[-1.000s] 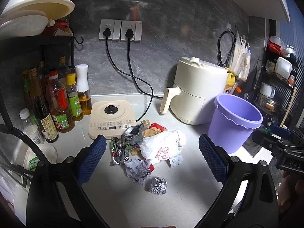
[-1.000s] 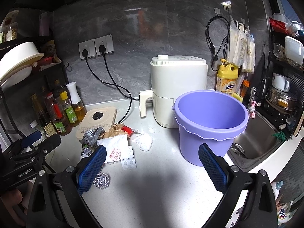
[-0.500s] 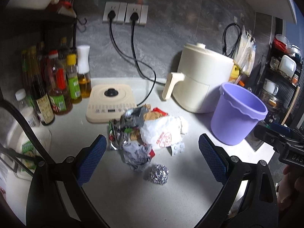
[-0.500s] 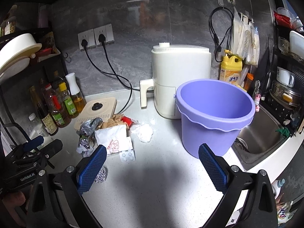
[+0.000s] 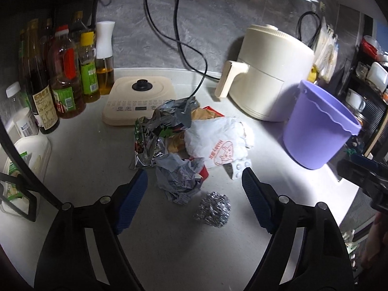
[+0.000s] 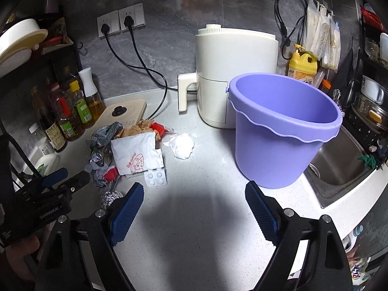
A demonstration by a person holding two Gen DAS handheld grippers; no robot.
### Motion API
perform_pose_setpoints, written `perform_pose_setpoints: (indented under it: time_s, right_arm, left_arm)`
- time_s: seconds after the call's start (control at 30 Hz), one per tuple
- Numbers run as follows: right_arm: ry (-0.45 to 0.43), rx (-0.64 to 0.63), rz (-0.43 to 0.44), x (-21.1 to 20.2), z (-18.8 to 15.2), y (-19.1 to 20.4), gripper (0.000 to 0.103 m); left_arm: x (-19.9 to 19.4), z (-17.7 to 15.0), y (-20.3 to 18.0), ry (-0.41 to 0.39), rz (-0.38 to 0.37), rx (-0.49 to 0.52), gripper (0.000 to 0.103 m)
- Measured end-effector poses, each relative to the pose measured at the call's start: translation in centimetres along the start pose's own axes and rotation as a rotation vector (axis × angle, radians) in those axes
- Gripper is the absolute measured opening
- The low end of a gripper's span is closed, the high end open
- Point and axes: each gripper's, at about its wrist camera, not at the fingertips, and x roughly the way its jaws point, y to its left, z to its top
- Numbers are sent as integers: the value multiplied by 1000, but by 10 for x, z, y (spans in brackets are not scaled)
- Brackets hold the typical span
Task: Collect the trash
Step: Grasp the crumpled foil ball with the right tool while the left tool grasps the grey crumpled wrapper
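Observation:
A pile of trash lies on the white counter: a white paper bag (image 5: 215,143) with a red print, silver foil wrappers (image 5: 155,135), a grey crumpled wrapper (image 5: 179,181), a foil ball (image 5: 213,208) and a pill blister (image 5: 238,167). My left gripper (image 5: 194,191) is open and empty, just above the grey wrapper and foil ball. The purple bucket (image 6: 281,126) stands to the right of the pile. My right gripper (image 6: 194,208) is open and empty over bare counter in front of the bucket. The white bag (image 6: 135,155), a white tissue (image 6: 181,145) and the blister (image 6: 155,178) lie to its left.
A cream air fryer (image 6: 232,77) stands behind the bucket. A cream induction hob (image 5: 138,99) and several sauce bottles (image 5: 63,72) stand at the back left. Two black cords (image 5: 179,41) run from the wall sockets. A sink (image 6: 339,165) lies to the right.
My left gripper has moved forward and down towards the trash pile, which now looks larger. My right gripper has moved closer to the bucket. Both stay open.

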Motion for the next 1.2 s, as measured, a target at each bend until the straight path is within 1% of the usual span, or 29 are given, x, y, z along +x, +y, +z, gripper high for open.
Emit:
perform_pose_setpoints:
  time_s: [0.1, 0.17, 0.43, 0.53, 0.67, 0.7, 0.73, 0.77, 0.83, 0.93, 1.2]
  right_arm:
    - [13, -1, -3, 6, -1, 0, 83]
    - [25, -1, -5, 12, -1, -1, 80]
    - [57, -5, -5, 34, -3, 0, 78]
    - [66, -7, -3, 41, -3, 1, 78]
    - [80, -3, 2, 48, -3, 0, 77]
    - [82, -4, 3, 49, -3, 0, 77]
    - [84, -9, 3, 50, -3, 1, 77]
    - [86, -12, 5, 51, -4, 2, 77]
    - [93, -14, 11, 54, -4, 3, 77]
    - [101, -20, 26, 58, -4, 7, 77]
    - [106, -60, 95, 66, -2, 28, 76]
  left_arm:
    - [12, 2, 3, 8, 7, -1, 79]
    - [22, 3, 5, 14, 14, -2, 79]
    - [60, 4, 11, 54, 41, -4, 79]
    - [67, 3, 12, 61, 54, -7, 80]
    - [74, 2, 11, 71, 49, -14, 79]
    - [75, 2, 11, 70, 47, -15, 72]
    - [77, 2, 11, 76, 42, -18, 60]
    - [80, 2, 12, 94, 34, -27, 55]
    - [79, 2, 12, 98, 25, -36, 41]
    - [71, 5, 12, 79, 21, -31, 37]
    - [38, 9, 19, 15, 53, -40, 36]
